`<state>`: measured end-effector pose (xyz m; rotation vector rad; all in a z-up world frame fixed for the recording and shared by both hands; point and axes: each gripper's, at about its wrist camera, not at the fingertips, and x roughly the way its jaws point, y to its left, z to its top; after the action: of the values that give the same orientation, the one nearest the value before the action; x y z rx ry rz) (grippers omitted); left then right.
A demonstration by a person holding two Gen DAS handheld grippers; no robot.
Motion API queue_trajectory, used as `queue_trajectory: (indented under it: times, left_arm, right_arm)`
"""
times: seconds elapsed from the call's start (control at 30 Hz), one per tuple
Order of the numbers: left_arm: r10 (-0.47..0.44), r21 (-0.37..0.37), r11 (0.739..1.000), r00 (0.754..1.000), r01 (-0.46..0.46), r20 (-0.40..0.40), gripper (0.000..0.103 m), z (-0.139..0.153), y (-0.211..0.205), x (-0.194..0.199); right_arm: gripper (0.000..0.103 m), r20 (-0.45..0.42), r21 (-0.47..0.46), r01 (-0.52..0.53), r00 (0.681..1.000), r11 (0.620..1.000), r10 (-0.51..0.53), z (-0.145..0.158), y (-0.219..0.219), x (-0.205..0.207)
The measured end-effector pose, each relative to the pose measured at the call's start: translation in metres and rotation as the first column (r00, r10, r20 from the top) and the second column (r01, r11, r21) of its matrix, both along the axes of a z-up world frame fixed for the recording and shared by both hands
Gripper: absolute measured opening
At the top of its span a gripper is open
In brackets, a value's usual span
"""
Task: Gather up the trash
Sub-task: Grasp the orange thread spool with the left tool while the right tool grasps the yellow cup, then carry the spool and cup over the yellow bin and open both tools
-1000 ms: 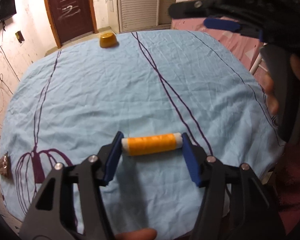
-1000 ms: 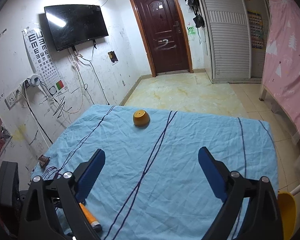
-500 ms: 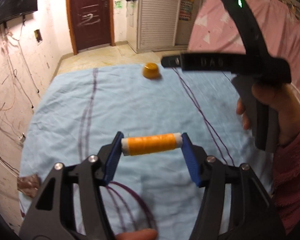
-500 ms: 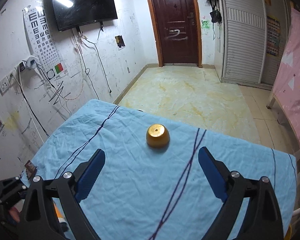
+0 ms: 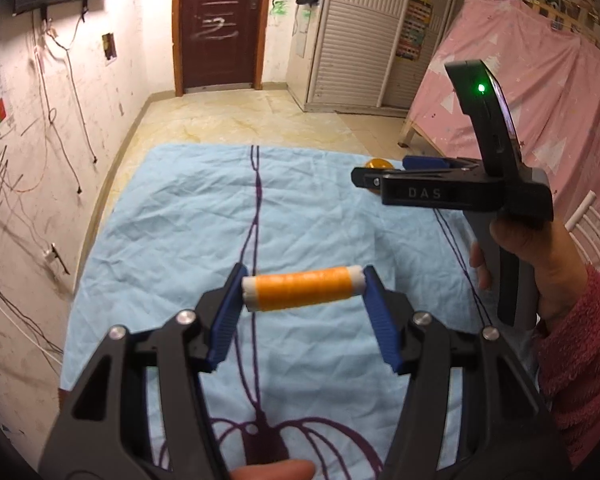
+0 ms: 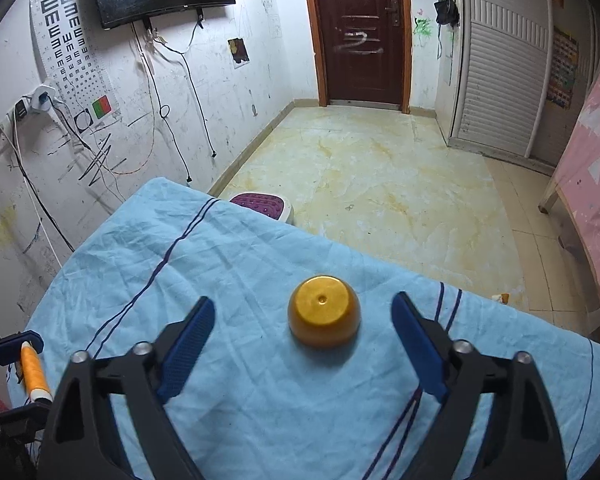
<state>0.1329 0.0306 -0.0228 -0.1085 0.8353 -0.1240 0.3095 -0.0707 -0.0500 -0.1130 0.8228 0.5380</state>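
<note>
My left gripper is shut on an orange thread spool with white ends, held crosswise above the blue tablecloth. The same spool shows at the left edge of the right wrist view. An upturned golden-yellow cup sits on the cloth near the far table edge. My right gripper straddles it, jaws closing, with gaps on both sides between the blue pads and the cup. In the left wrist view the right gripper is seen from the side, hiding most of the cup.
The table's far edge lies just beyond the cup, with a purple stool and tiled floor below. A pink-draped bed stands to the right. A hand in a pink sleeve holds the right gripper.
The right gripper has moved forward to the golden cup, which now lies between its jaws, and the jaws have narrowed. The left gripper has swung left with the spool still clamped.
</note>
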Motion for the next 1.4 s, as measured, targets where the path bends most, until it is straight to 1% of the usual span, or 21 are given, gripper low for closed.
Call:
queue_trajectory:
  times: [0.07,0.13,0.2,0.27,0.4,0.5,0.67,0.97,1.2,1.4]
  left_arm:
    - [0.006,-0.003,1.0,1.0,-0.006,-0.006,0.056,-0.002,0.001,0.001]
    - [0.01,-0.008,1.0,1.0,-0.01,-0.015,0.056,-0.004,0.002,0.004]
    - [0.013,-0.011,1.0,1.0,-0.013,-0.019,0.056,-0.005,0.003,0.005]
    - [0.013,-0.012,1.0,1.0,-0.013,-0.022,0.056,-0.005,0.002,0.004]
    - [0.015,-0.009,1.0,1.0,-0.015,-0.02,0.056,-0.004,0.002,0.004]
    - [0.018,-0.005,1.0,1.0,-0.018,-0.019,0.056,-0.003,0.0,0.002]
    - [0.018,0.013,1.0,1.0,-0.018,-0.003,0.056,0.005,-0.007,-0.005]
    - [-0.005,0.044,0.999,0.999,0.004,0.035,0.056,0.023,-0.033,-0.014]
    - [-0.061,0.076,0.996,0.996,0.056,0.064,0.056,0.036,-0.073,-0.017]
    - [-0.115,0.101,0.989,0.992,0.108,0.059,0.056,0.039,-0.108,-0.021]
  right_arm:
    - [0.063,-0.006,-0.011,0.005,1.0,1.0,-0.005,-0.004,0.001,0.004]
    - [0.06,-0.011,-0.02,0.001,1.0,1.0,-0.002,-0.006,0.001,0.006]
    - [0.053,-0.014,-0.029,0.002,1.0,1.0,-0.003,-0.009,0.002,0.008]
    - [0.035,-0.02,-0.04,0.004,1.0,0.999,-0.005,-0.012,0.003,0.009]
    - [0.034,-0.009,-0.042,0.013,1.0,0.999,-0.013,-0.012,0.002,0.008]
    - [0.034,-0.005,-0.021,0.023,1.0,0.999,-0.024,-0.01,-0.003,0.007]
    - [0.034,0.029,0.019,0.033,0.999,0.999,-0.034,0.006,-0.016,-0.004]
    - [0.035,0.091,0.098,0.071,0.993,0.993,-0.08,0.037,-0.053,-0.038]
    - [0.035,0.125,0.184,0.14,0.978,0.973,-0.164,0.054,-0.113,-0.074]
    - [0.035,0.148,0.265,0.207,0.956,0.942,-0.252,0.063,-0.17,-0.106]
